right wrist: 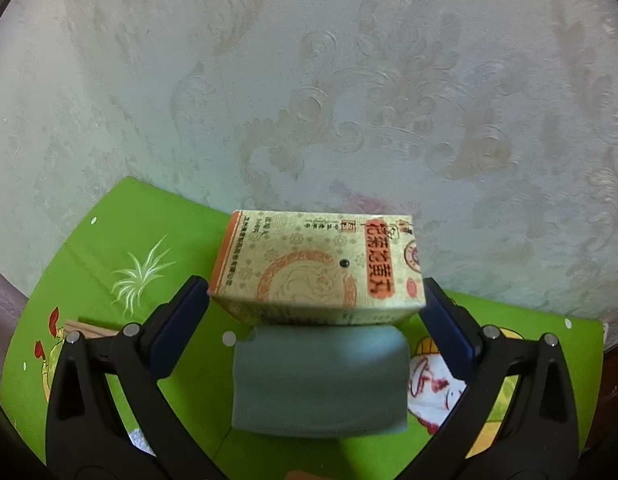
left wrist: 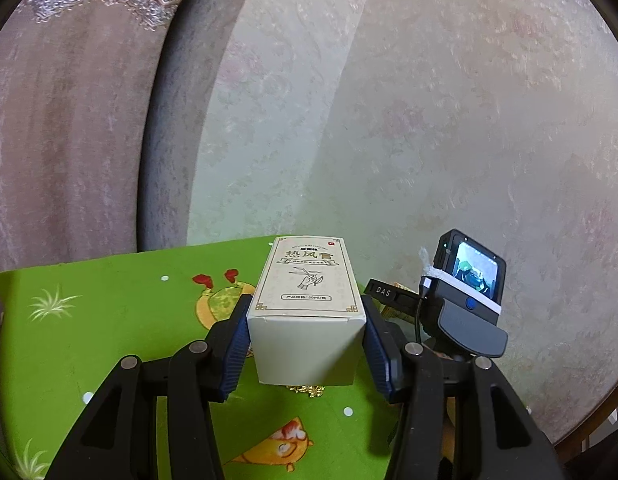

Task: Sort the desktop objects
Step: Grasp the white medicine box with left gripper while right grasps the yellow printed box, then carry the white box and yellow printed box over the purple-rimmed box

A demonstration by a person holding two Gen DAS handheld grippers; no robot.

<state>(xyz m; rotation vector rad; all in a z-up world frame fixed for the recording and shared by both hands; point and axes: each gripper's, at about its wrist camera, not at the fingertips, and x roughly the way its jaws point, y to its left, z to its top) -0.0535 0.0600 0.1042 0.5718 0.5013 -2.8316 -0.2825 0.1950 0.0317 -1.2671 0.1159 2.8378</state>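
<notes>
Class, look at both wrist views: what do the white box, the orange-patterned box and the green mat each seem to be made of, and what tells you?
White box: matte printed cardboard, judging by sharp folded edges.
Orange-patterned box: cardboard, perhaps slightly glossy; crisp corners and all-over print.
Green mat: probably plastic or coated sheet; a fold line and smooth cartoon print, though fabric cannot be ruled out.

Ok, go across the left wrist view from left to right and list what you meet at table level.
Green mat → snail picture on the mat → white box held in the left hand-held gripper → small camera with a lit screen.
</notes>
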